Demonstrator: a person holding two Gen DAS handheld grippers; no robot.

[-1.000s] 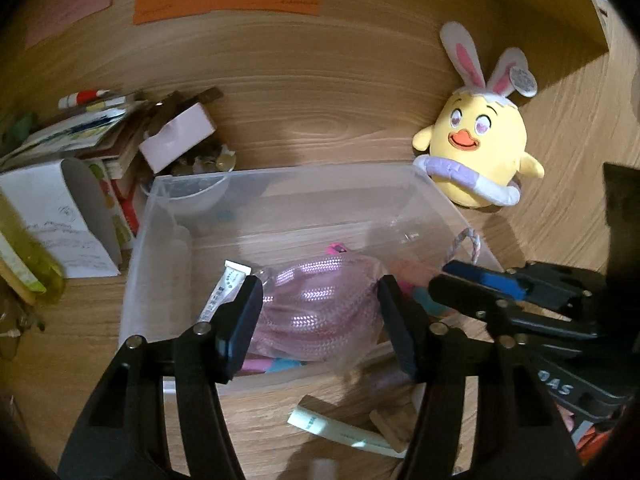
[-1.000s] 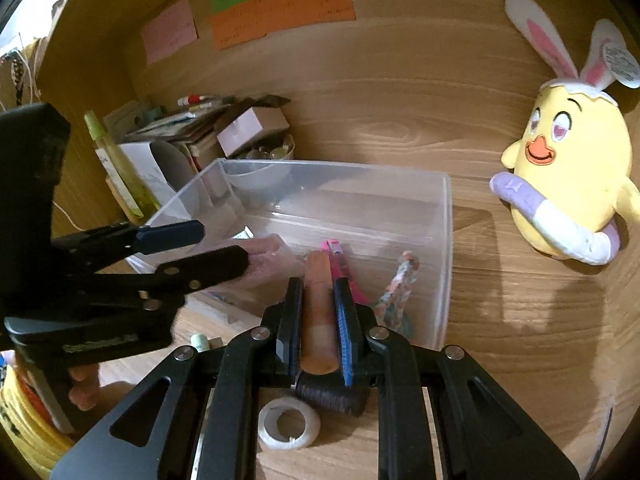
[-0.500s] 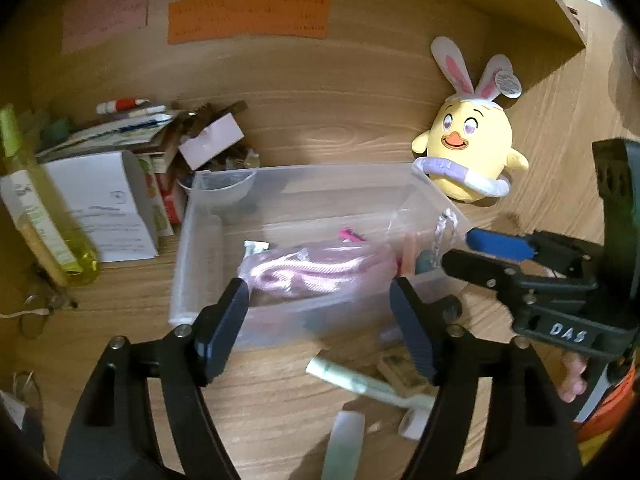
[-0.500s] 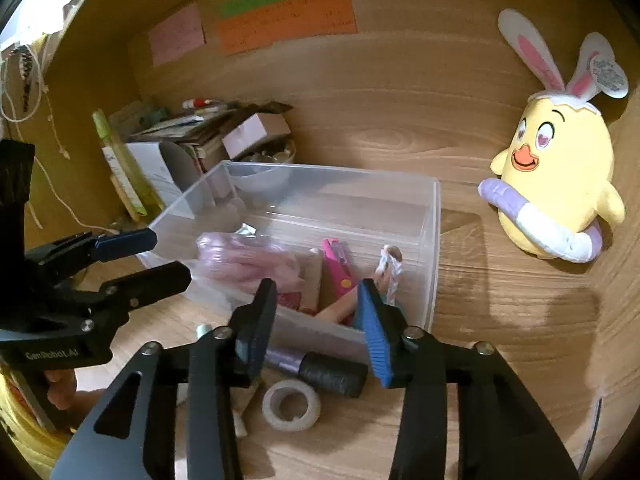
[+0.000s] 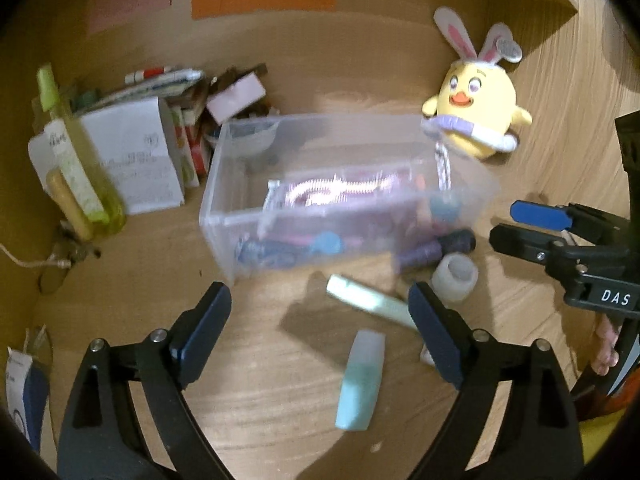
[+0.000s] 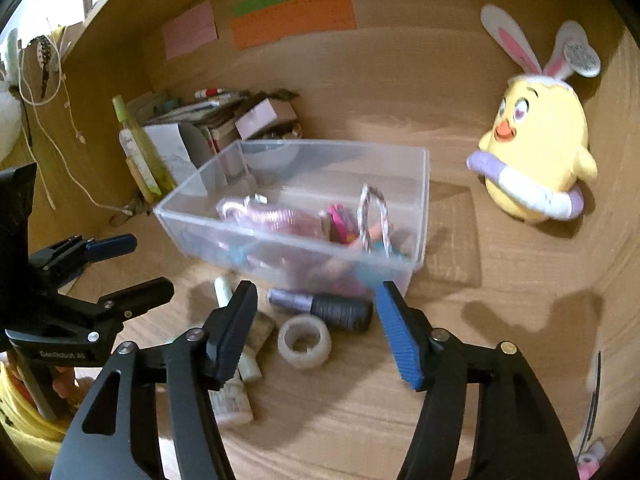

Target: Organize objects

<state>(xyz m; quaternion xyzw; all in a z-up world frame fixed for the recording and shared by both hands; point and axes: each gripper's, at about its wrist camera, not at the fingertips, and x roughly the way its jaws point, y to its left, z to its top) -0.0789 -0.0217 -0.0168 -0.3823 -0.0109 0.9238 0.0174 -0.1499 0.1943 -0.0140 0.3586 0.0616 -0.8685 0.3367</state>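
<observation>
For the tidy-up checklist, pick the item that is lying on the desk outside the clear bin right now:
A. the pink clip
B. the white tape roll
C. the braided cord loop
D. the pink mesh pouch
B: the white tape roll lies on the wooden desk in front of the clear bin, beside the dark thread spool.

Warm dim light, soft shadows on wood; motion blur throughout; fisheye bending, dark corners.

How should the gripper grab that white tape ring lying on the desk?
Grip the white tape ring across its outer wall, coming from above. It lies flat with its hole up, so two rounded sides face the open right gripper. The purple-and-black spool crowds its far side.
</observation>
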